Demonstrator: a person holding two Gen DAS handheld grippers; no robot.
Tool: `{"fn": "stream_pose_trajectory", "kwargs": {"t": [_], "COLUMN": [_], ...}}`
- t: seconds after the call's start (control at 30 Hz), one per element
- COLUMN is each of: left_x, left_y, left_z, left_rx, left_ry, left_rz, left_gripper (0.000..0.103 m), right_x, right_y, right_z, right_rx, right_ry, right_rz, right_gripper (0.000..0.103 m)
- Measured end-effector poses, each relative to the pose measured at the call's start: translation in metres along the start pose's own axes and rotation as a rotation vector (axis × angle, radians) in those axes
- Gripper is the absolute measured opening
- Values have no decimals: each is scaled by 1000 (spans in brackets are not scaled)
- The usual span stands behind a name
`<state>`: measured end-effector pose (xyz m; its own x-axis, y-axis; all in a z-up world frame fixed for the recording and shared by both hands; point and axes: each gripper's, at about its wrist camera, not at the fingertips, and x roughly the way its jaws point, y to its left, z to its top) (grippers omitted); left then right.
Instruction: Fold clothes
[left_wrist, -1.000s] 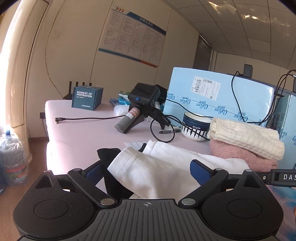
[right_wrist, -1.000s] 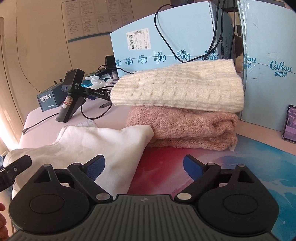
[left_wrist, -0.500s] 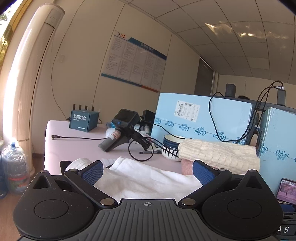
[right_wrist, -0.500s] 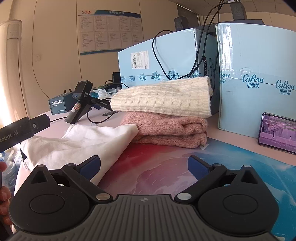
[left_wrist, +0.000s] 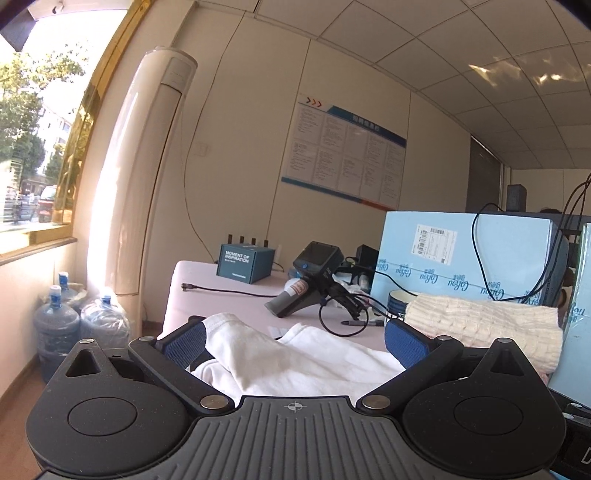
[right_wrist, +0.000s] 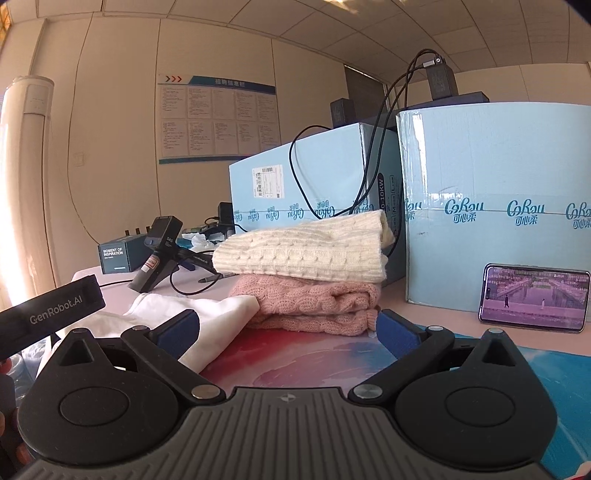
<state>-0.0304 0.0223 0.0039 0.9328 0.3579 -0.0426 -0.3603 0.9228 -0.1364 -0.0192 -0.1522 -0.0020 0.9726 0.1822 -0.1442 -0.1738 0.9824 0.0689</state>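
Observation:
A white garment lies rumpled on the table, and it also shows in the right wrist view. My left gripper is open and hovers just above it, holding nothing. My right gripper is open and empty over the colourful mat. A folded cream knit sweater lies on a folded pink knit sweater behind the mat. The cream sweater also shows in the left wrist view.
Light blue cardboard boxes stand behind the stack. A phone leans on the right box. A black handheld device with cables, a dark box, a bowl and a pen lie further back. Water bottles stand on the floor.
Both grippers have risen and tilted up, away from the white garment. The left gripper no longer has cloth between its fingers. Both stay open.

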Motion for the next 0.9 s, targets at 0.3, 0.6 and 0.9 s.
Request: {"fn": "stream_pose_trajectory", "kwargs": {"t": [0.3,0.6,0.9], "left_x": [-10,-13,-13], "left_y": [-12,-17,-14], "left_z": [-2,-3,-3], "left_rx": [74,94,76], "left_ry": [-81,-103,-99], "left_rz": [36,38,40], "left_gripper": [103,103,103], "right_x": [-2,-2,0], "right_y": [1,0,-2], "right_z": [0,-1,-1], "right_rx": [-21,-9,5], "right_ry": [-19,-15,-2], "right_rz": [8,7,9], "right_gripper": [103,103,103]}}
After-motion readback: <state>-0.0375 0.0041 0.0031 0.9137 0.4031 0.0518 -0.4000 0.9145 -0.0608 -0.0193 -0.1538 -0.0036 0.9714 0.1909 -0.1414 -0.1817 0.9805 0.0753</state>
